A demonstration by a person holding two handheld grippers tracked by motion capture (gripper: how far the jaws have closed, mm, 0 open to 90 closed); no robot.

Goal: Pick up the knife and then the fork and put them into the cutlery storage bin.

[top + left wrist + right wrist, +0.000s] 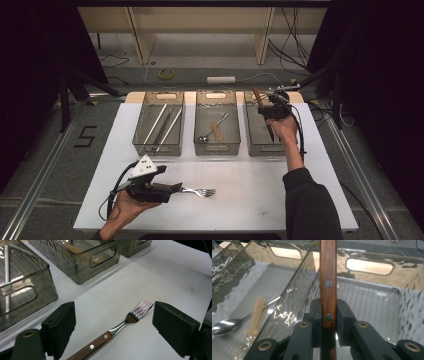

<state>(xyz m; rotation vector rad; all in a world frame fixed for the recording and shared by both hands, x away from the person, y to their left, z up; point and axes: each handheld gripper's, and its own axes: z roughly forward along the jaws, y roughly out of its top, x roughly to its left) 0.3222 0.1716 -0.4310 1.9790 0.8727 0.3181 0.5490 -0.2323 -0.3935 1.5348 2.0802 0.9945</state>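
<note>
A fork (200, 191) (130, 318) with a riveted wooden handle lies flat on the white table (250, 200). My left gripper (175, 189) (115, 315) rests low at the front left, open, its jaws on either side of the fork without touching it. My right gripper (267, 112) (328, 312) hangs over the right clear bin (272, 148) (369, 257), shut on a utensil's wooden handle (257, 96) (328, 270) with two rivets. That utensil's working end is hidden behind the gripper.
Three clear bins stand in a row at the back of the table. The left bin (156, 148) (37, 290) holds long pale sticks. The middle bin (216, 148) holds a metal spoon (210, 131) (227, 326) and a small tan stick (216, 131) (257, 312).
</note>
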